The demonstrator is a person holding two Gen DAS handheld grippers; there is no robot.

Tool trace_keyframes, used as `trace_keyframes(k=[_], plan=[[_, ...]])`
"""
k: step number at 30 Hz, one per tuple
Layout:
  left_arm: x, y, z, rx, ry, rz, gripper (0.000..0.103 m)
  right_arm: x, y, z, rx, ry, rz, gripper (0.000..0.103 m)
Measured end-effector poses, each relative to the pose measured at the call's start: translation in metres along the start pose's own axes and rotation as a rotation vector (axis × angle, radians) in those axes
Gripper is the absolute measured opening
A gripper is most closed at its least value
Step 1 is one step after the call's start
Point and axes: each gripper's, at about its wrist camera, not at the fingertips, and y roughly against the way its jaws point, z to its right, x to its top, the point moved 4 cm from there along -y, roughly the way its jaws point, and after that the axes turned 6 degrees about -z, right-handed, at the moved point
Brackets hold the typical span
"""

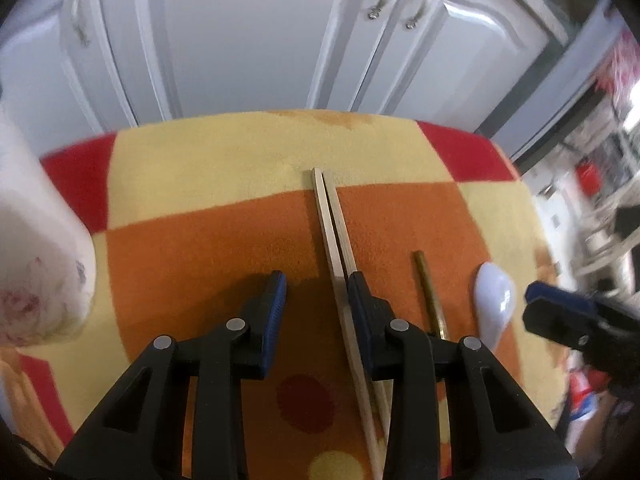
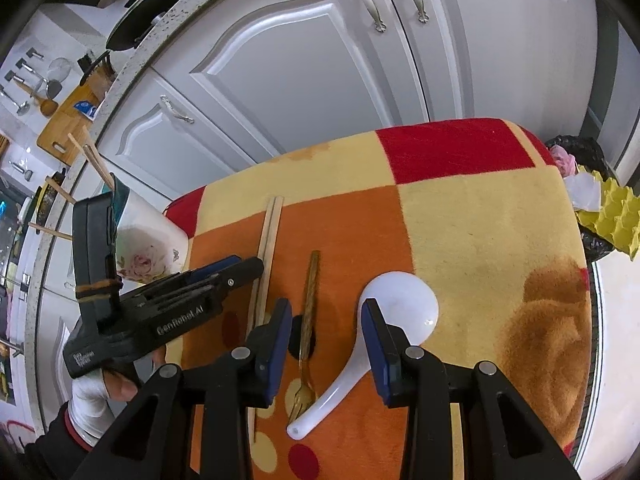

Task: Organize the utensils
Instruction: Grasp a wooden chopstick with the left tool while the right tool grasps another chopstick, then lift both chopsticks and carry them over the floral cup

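A pair of wooden chopsticks (image 1: 336,248) lies lengthwise on the chequered cloth (image 1: 200,160). My left gripper (image 1: 316,292) hangs over them, open. The sticks run between its fingers, close against the right pad, and the left pad is clear of them. In the right wrist view that left gripper (image 2: 244,266) sits by the chopsticks (image 2: 266,248). My right gripper (image 2: 327,312) is open above a gold fork (image 2: 310,300) and a white soup spoon (image 2: 404,304). The fork lies between its fingers and the spoon's handle passes under the right finger. A flowered white cup (image 2: 148,248) stands at the left.
White cabinet doors (image 2: 320,60) stand close behind the cloth-covered surface. A black rubbish bag with a yellow egg tray (image 2: 612,216) sits past the right edge. The cup (image 1: 40,260) holds a few sticks. A gloved hand (image 2: 92,396) holds the left gripper.
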Motion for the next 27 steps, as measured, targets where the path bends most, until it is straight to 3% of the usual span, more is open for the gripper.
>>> trace_keyframes(k=[4,8,12,14,15,16,18,22,27], plan=[[0.005,-0.001,0.000,0.052,-0.004,-0.001,0.033,0.000,-0.002,0.000,0.004,-0.003,-0.006,0.034],[0.005,-0.002,-0.006,0.028,0.009,-0.021,0.033,-0.001,0.000,-0.002,0.001,0.010,-0.010,0.034],[0.006,-0.007,0.011,0.118,-0.080,-0.013,0.033,0.001,0.000,0.002,0.001,-0.004,-0.004,0.034],[0.009,-0.007,0.006,0.095,-0.052,-0.012,0.027,0.002,0.000,0.001,0.004,-0.003,-0.002,0.034],[0.010,-0.006,0.000,0.088,-0.031,-0.014,0.013,0.002,0.000,-0.001,0.004,0.001,0.000,0.034],[0.010,-0.004,-0.007,0.082,-0.018,-0.017,0.009,0.003,0.000,-0.003,0.003,0.008,0.002,0.034],[0.005,-0.001,-0.019,0.037,0.011,-0.028,0.006,0.006,-0.001,-0.008,0.002,0.026,0.004,0.034],[-0.014,0.010,-0.033,0.021,0.030,-0.037,0.004,0.020,-0.011,-0.024,-0.006,0.083,-0.003,0.034],[-0.027,0.020,-0.044,-0.021,0.076,-0.065,0.004,0.047,-0.050,-0.053,-0.001,0.157,-0.058,0.033]])
